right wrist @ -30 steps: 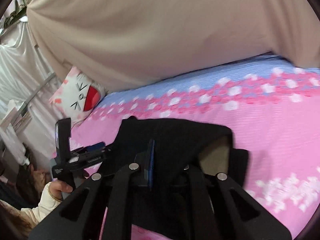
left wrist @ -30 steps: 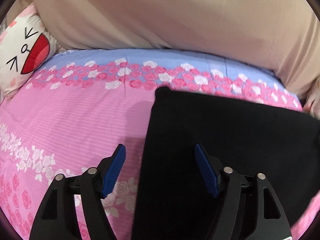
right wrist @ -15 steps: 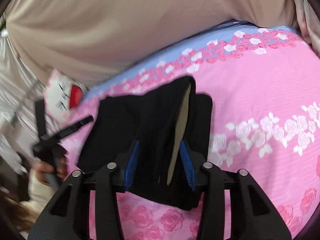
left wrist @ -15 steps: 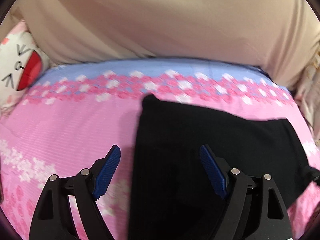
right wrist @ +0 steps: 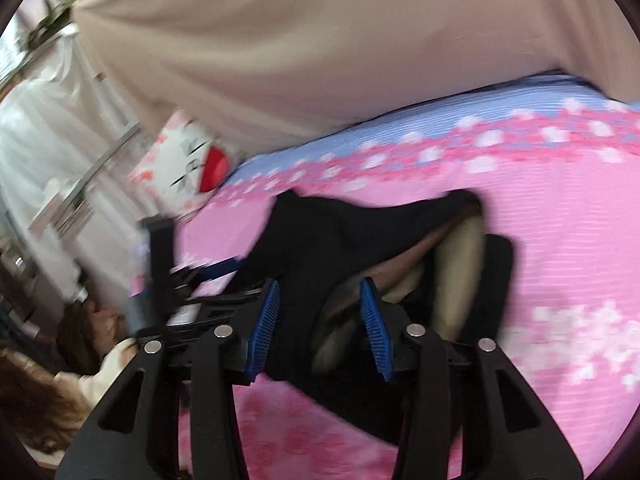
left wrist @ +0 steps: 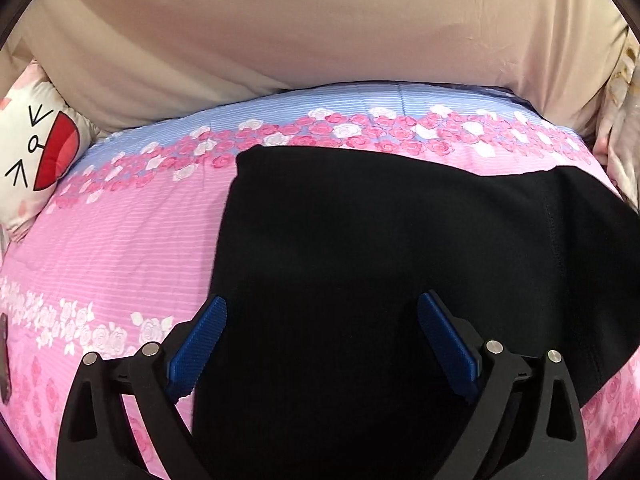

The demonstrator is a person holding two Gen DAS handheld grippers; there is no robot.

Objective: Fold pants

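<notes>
Black pants (left wrist: pixel 380 248) lie folded on the pink floral bedsheet (left wrist: pixel 120 248). My left gripper (left wrist: pixel 322 320) is open and empty, its blue pads hovering over the near left part of the pants. In the right wrist view the pants (right wrist: pixel 340 236) are bunched, with the beige inside of the waist showing. My right gripper (right wrist: pixel 320 308) is open, its jaws either side of a raised fold of the fabric; blur hides whether they touch it. The left gripper (right wrist: pixel 180 264) shows at the left there.
A white cat-face pillow (left wrist: pixel 32 160) lies at the bed's far left and shows in the right wrist view (right wrist: pixel 184 168). A beige curtain (left wrist: pixel 320 32) hangs behind the bed. The person's hand (right wrist: pixel 100 320) is at the left bed edge.
My right gripper has opened and let go of the pants fold it was shut on, and it is swinging, blurred. My left gripper stayed open and shifted slightly over the pants.
</notes>
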